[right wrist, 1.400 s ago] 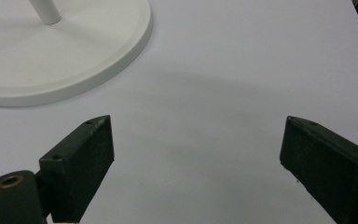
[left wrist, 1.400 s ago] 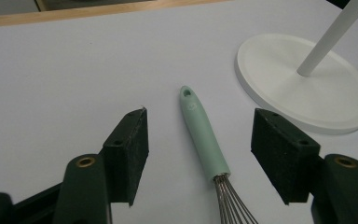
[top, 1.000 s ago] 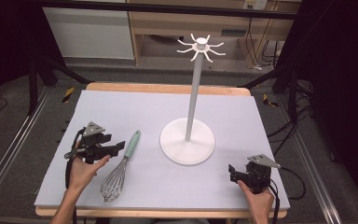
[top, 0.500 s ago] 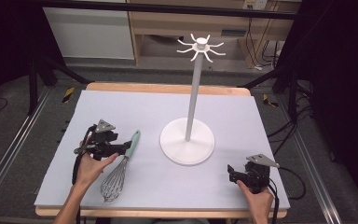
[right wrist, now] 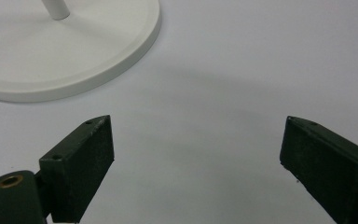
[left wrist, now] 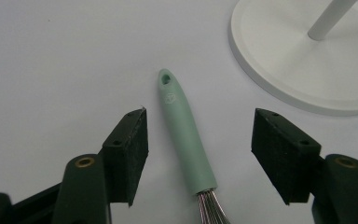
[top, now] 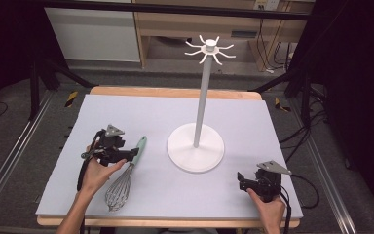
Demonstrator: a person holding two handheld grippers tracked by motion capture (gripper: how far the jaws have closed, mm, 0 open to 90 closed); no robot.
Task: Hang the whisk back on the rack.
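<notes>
Right gripper: nearest the person, at the table's front right, held low over the mat by the right hand. In the right gripper view its jaws stand wide apart with bare mat between them, gripping nothing.

Left gripper: at the front left, held by the left hand, pointing toward the middle of the table. In the left gripper view its jaws are spread, one on each side of the whisk's handle, and neither pad touches it (a clear strip of mat shows on both sides).

Whisk: lies flat on the mat at the front left, wire head toward the person, handle pointing away and slightly right.

Whisk handle: pale green, with a hanging hole at its far tip and a small embossed mark just below it; it sits between the left gripper's jaws, a little closer to the one on the left of that view. The wires begin at the bottom edge of that view.

Mat: pale grey, covering nearly the whole wooden table.

Stand: white, with a round base just beyond and to the right of the whisk's handle, near it but apart; a slim upright pole rises from the centre.

Hooks: a ring of curved white prongs at the pole's top, with nothing hanging on them.
</notes>
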